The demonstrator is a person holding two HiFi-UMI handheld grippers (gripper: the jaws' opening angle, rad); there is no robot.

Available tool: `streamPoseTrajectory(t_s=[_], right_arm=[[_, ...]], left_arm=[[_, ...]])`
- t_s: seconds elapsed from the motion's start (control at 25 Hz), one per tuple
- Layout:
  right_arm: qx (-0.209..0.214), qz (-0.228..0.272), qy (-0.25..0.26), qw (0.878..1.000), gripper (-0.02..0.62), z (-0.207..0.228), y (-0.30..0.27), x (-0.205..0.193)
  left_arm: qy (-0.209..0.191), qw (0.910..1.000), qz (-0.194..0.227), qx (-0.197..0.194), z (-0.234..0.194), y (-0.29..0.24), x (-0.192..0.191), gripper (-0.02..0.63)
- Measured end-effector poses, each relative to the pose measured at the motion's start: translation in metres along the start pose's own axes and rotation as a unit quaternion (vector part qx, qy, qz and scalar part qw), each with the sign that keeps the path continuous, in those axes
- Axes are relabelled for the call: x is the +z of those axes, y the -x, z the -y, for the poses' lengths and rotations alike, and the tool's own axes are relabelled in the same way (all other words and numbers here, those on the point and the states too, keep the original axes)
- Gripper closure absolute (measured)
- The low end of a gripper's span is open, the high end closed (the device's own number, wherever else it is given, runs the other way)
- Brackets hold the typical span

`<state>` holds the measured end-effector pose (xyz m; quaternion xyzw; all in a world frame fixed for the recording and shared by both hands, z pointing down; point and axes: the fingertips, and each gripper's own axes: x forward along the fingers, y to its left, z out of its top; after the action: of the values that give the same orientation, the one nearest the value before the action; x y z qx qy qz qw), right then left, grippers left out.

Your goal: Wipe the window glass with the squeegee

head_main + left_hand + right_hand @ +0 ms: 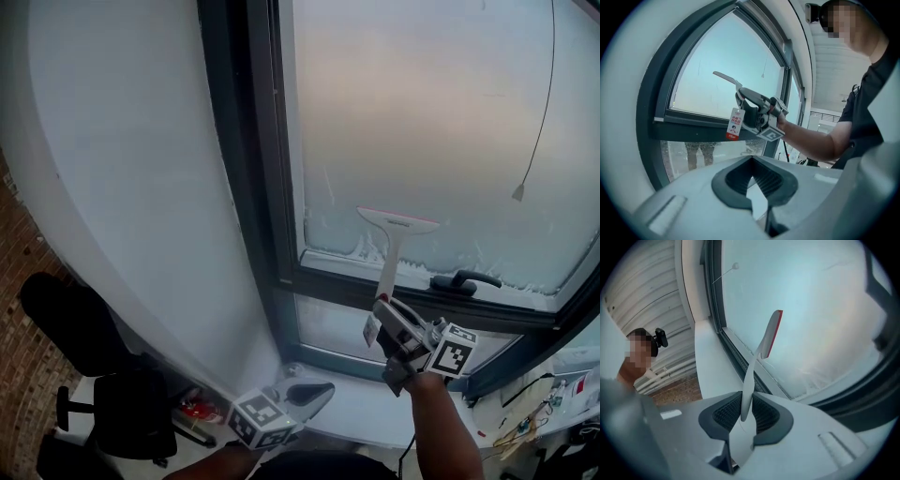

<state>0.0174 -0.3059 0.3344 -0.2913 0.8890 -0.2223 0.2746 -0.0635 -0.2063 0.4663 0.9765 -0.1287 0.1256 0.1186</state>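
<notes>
1 white T-shaped squeegee [761, 345] clamped by right hand-held gripper [746, 412]; left hand-held gripper [751, 163] closed.

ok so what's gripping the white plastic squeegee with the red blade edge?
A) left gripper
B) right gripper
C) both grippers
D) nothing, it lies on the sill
B: the right gripper has its jaws clamped on the handle of the white plastic squeegee, while the left gripper holds nothing.

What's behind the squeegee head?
The window glass, with whitish streaks near its bottom edge. The squeegee head covers a strip of glass, and the cloudy pane hides whatever is outside.
</notes>
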Motion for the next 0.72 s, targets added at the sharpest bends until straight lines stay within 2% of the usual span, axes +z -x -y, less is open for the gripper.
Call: streamPoseTrajectory(t_s=[0.36, 0.72], right_arm=[[0.048, 0.019, 0.090, 0.995, 0.505, -0.059, -0.014, 0.110], [0.056, 0.021, 0.154, 0.986, 0.505, -0.079, -0.030, 0.187]], left_arm=[[-0.007, 1.0000, 0.004, 0.000, 0.002, -0.007, 0.008, 0.606], [-0.007, 0.9999, 0.009, 0.006, 0.004, -0.010, 0.010, 0.606]])
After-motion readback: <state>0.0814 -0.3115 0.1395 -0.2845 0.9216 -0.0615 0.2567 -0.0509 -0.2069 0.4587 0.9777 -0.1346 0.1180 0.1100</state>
